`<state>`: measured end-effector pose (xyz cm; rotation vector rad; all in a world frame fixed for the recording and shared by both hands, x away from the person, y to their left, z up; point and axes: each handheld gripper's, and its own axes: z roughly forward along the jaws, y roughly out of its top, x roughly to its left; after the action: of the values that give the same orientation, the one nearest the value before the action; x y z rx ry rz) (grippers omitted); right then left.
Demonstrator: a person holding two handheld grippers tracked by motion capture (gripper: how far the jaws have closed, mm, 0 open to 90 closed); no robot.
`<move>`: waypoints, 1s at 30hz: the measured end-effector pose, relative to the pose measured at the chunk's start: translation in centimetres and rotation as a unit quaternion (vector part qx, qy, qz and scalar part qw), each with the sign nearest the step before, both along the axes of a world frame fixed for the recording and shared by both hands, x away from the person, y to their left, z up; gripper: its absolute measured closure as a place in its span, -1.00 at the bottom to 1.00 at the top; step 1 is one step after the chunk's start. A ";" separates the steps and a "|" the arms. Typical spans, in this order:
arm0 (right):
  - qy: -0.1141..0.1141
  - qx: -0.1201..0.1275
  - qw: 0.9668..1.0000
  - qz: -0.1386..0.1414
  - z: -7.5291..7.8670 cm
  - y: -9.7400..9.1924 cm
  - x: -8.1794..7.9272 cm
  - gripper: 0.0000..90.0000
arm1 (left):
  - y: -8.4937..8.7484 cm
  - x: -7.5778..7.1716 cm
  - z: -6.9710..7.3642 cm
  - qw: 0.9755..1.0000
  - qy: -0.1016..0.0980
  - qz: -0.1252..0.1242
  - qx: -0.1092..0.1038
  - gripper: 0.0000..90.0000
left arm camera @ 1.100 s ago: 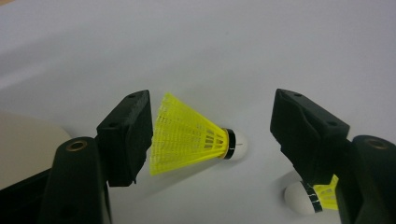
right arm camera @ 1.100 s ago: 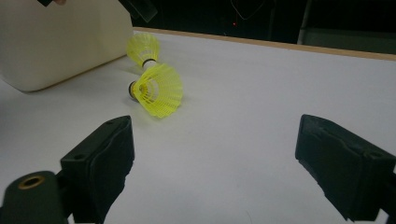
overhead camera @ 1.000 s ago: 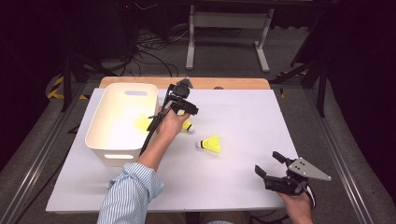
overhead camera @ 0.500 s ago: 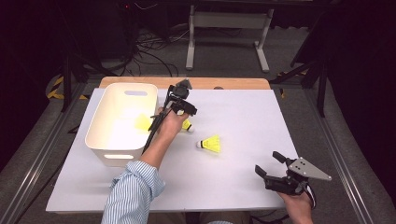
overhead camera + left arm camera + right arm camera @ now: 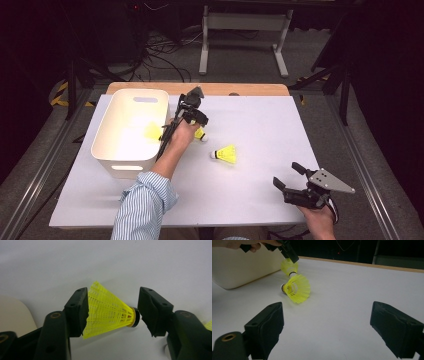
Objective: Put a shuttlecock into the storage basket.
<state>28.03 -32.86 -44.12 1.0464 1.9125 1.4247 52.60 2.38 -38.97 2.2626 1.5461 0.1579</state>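
The right claw (image 5: 289, 181) rests at the near right of the white bench (image 5: 280, 125), jaws spread wide and empty. Ahead of it, well apart to its left, one yellow shuttlecock (image 5: 226, 153) lies on its side. Beyond, the left claw (image 5: 113, 315) has just been closing around a second shuttlecock (image 5: 107, 311); one jaw touches the skirt, the other stands just off the cork. A white tub (image 5: 131, 131) sits just beside that claw
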 end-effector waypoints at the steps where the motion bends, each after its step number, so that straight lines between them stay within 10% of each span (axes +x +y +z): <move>1: 0.000 0.000 1.000 0.000 0.0 0.0 0.0 -0.73 | 0.0 0.0 0.0 1.000 0.000 0.000 0.000 0.08; 21: 0.002 -0.005 1.000 0.000 0.0 0.1 0.0 -0.72 | -0.1 -0.3 0.4 1.000 0.000 -0.017 0.005 0.91; 30: 0.002 -0.008 1.000 0.001 -0.1 0.1 0.0 -0.73 | -0.4 -0.7 0.9 0.999 -0.004 -0.040 0.009 1.00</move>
<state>28.06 -32.77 -44.19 1.0418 1.9247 1.4070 51.86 1.94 -38.12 2.3311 1.4532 0.1582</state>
